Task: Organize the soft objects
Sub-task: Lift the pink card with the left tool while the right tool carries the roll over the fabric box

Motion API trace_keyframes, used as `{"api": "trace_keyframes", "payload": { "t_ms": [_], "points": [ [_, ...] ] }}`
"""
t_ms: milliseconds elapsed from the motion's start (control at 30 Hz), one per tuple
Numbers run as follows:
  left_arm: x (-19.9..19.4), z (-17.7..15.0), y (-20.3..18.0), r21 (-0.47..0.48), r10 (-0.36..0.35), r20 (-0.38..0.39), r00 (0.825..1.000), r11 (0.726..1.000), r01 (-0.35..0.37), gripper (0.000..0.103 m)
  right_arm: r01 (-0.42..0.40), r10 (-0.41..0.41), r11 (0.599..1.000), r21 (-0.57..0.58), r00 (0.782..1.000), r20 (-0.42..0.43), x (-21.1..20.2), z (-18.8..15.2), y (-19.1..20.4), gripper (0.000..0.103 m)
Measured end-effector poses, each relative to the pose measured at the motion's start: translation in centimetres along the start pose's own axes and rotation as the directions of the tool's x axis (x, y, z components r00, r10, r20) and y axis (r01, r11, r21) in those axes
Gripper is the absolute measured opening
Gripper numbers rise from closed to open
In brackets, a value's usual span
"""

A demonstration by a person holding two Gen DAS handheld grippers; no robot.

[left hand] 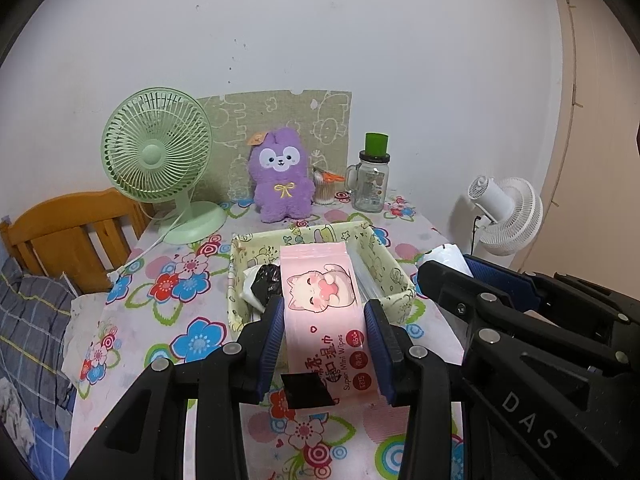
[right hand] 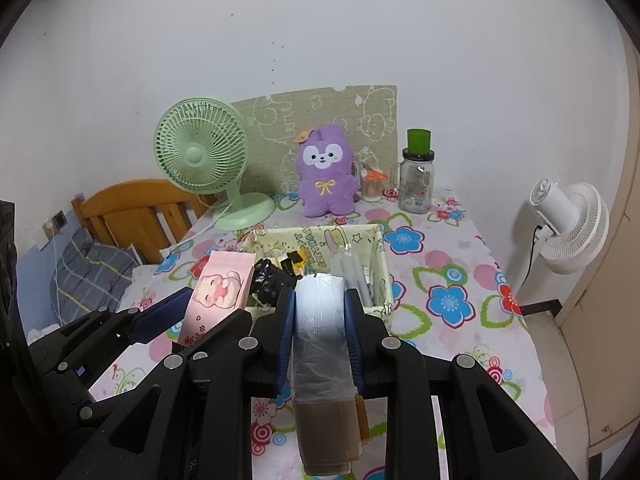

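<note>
We hold the wipes pack clamped in the left gripper, the plastic roll in the right gripper. Storage box lies at 12 o'clock; both long axes point into it, with the left load nearer.

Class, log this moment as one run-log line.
left: shut on wipes | right: shut on bag roll | both above box | plush at back

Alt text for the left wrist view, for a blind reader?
The left gripper clamps a pink wipes pack over a patterned box on a floral table. Behind stand a green fan and purple plush toy.
</note>
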State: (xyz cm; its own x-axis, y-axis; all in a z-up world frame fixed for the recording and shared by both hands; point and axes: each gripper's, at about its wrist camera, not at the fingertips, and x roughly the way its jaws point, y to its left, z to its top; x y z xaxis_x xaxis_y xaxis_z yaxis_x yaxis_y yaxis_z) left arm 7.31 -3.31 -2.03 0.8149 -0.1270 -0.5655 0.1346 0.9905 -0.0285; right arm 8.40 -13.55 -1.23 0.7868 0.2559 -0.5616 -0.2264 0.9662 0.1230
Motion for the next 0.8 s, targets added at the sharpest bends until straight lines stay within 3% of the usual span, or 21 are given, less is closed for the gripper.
{"api": "trace_keyframes", "payload": {
  "t_ms": [800],
  "points": [
    [5.3, 2.9, 0.8, -0.004, -0.007, -0.039, 0.999, 1.000, 0.007, 0.041, -0.016, 0.016, 1.000, -0.003, 0.999, -0.044, 5.9, 3.1, -1.1, 0.027]
  ]
}}
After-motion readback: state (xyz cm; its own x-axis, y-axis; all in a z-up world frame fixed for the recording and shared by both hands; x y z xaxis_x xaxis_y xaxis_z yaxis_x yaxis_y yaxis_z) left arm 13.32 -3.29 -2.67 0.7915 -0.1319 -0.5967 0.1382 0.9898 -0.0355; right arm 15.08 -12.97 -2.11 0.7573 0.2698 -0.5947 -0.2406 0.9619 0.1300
